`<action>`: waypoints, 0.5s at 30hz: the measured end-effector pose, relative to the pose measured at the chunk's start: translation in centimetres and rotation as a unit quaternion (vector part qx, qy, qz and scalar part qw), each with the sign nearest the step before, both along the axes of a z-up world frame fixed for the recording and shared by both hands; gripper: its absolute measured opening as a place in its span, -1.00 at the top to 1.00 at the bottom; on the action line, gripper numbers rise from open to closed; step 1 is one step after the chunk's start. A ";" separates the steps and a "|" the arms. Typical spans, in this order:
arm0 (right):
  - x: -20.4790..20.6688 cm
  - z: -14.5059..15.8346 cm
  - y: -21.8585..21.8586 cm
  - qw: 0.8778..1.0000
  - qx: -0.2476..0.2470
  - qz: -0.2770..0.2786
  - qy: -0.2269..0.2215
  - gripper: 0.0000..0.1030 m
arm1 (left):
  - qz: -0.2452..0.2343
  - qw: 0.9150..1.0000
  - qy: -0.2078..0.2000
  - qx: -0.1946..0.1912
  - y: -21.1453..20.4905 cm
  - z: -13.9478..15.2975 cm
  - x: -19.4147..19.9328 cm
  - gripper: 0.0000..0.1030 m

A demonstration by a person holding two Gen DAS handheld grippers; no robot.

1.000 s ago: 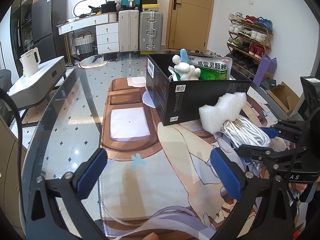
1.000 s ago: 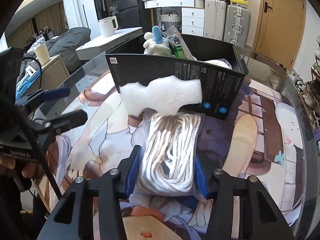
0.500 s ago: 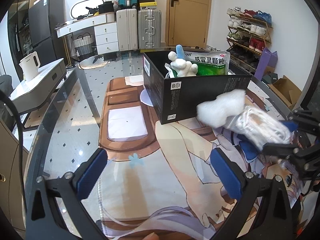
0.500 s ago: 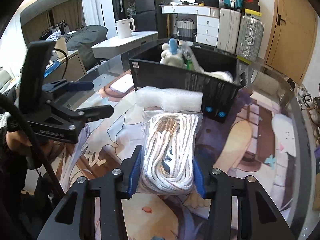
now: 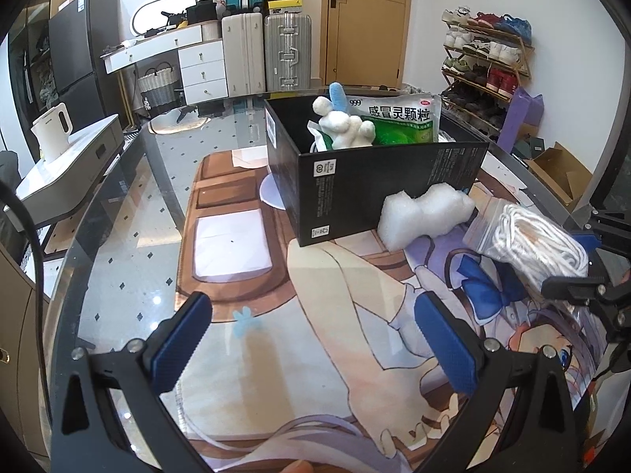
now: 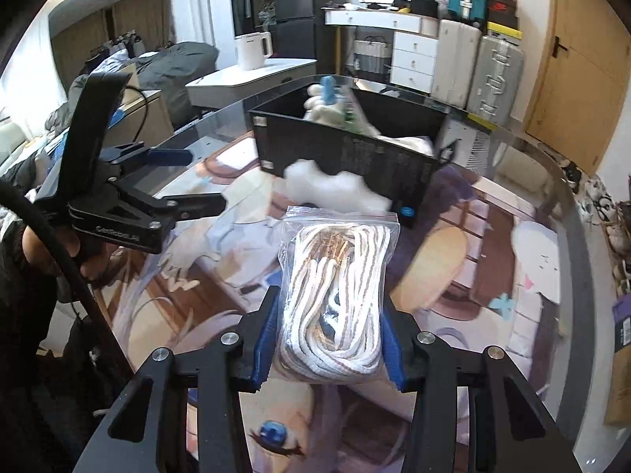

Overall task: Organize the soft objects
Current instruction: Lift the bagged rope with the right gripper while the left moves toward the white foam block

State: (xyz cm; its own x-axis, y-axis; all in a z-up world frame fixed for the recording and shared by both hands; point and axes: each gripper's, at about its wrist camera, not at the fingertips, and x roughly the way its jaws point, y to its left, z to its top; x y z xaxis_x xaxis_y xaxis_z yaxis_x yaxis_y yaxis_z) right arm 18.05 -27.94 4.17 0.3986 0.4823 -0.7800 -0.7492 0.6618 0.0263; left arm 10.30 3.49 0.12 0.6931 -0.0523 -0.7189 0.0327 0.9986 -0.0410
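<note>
Right wrist view, right hand-held gripper (image 6: 329, 345) clamping one rope bag (image 6: 335, 299), left hand-held gripper (image 5: 311, 339) wide apart, empty.

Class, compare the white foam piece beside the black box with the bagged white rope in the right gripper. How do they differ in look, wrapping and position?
The foam piece is a bare, lumpy solid block; the rope is coiled cord sealed in a clear zip bag. The foam lies on the mat against the black box; the rope is held between the right gripper's pads. Both are white and soft, and both are outside the box.
</note>
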 end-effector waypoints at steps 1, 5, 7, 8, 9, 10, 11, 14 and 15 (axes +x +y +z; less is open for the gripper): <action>0.3 0.1 -0.5 1.000 0.002 -0.011 0.000 0.11 | 0.000 1.000 0.001 0.000 -0.1 0.0 0.2 -1.00; 1.2 0.5 -1.9 0.999 0.015 -0.049 -0.003 0.11 | 0.001 1.000 -0.002 -0.011 -0.7 0.5 0.7 -1.00; 1.5 0.6 -2.4 0.998 0.021 -0.062 -0.004 0.11 | 0.003 1.000 -0.005 -0.016 -1.0 0.8 1.1 -1.00; 1.7 0.7 -2.6 0.997 0.024 -0.069 -0.005 0.11 | 0.002 1.000 -0.005 -0.019 -1.2 0.8 1.3 -1.00; 1.8 0.8 -2.8 0.997 0.027 -0.075 -0.004 0.11 | 0.004 1.000 -0.004 -0.020 -1.4 0.8 1.5 -1.00; 2.0 0.9 -2.9 0.996 0.031 -0.081 -0.004 0.11 | 0.006 1.000 -0.004 -0.021 -1.6 0.8 1.6 -1.00; 2.1 1.0 -3.1 0.996 0.034 -0.088 -0.005 0.11 | 0.006 1.000 -0.003 -0.024 -1.8 0.8 1.8 -1.00; 2.7 1.0 -3.5 0.993 0.038 -0.108 -0.002 0.11 | 0.000 0.999 0.006 -0.040 -2.4 0.6 2.4 -1.00; 2.9 0.9 -3.5 0.993 0.039 -0.114 -0.001 0.11 | 0.000 0.999 0.007 -0.045 -2.6 0.7 2.6 -1.00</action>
State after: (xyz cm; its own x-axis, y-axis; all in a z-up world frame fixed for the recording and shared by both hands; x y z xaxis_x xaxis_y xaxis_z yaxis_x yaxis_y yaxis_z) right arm 20.97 -31.47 5.09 0.5064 0.4381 -0.7427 -0.5806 0.8101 0.0819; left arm 12.92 0.86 0.78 0.6831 -0.1171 -0.7209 0.0325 0.9910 -0.1302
